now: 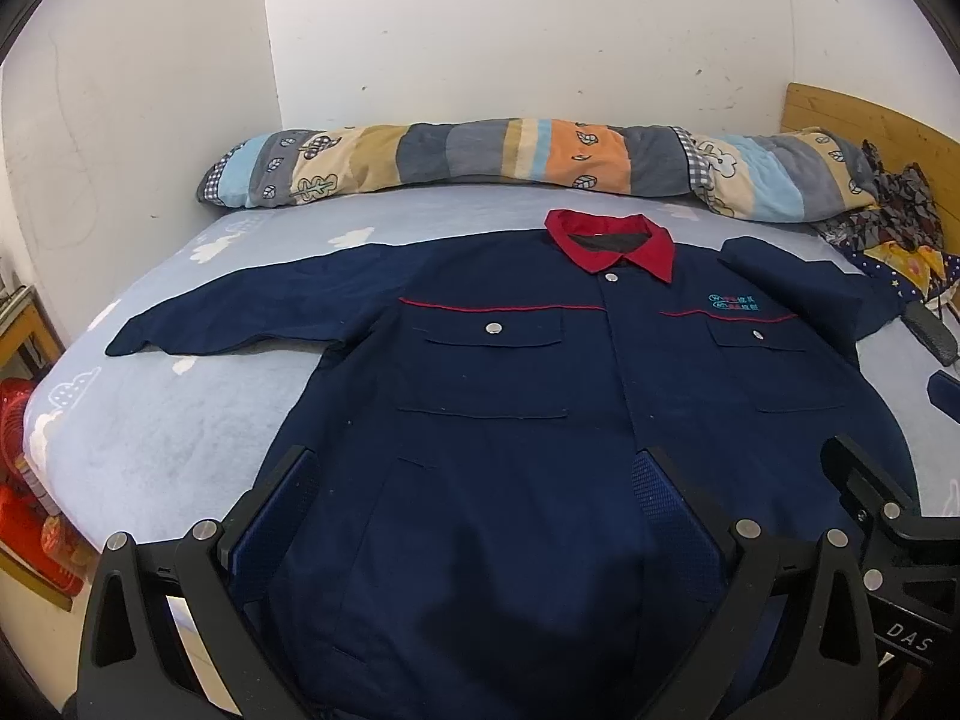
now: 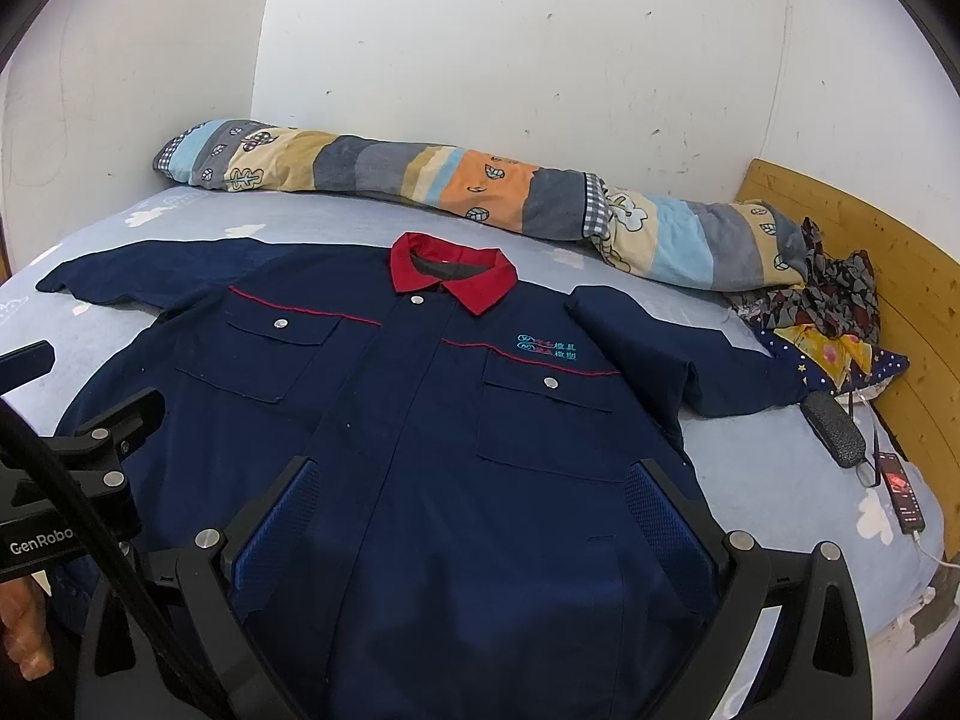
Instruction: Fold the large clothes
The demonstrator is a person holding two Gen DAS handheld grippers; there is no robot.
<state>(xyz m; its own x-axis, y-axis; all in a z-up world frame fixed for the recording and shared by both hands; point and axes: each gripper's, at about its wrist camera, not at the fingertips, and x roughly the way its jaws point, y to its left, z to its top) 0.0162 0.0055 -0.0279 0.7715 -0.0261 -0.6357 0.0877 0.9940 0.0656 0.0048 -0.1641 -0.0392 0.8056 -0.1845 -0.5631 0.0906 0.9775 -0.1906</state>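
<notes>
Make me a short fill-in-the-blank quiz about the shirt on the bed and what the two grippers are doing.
The navy work shirt has a ____ collar.
It lies spread flat on the bed with its front facing ____.
The jaws of the left gripper and the right gripper are ____ and hold nothing.

Missing words: red; up; open

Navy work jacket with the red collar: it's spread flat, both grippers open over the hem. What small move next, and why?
Probably swing the left gripper toward the outstretched left-side sleeve to fold it in first. The navy work jacket with the red collar lies flat and face up on the light blue bed sheet, with both sleeves spread; the right gripper holds nothing.
</notes>
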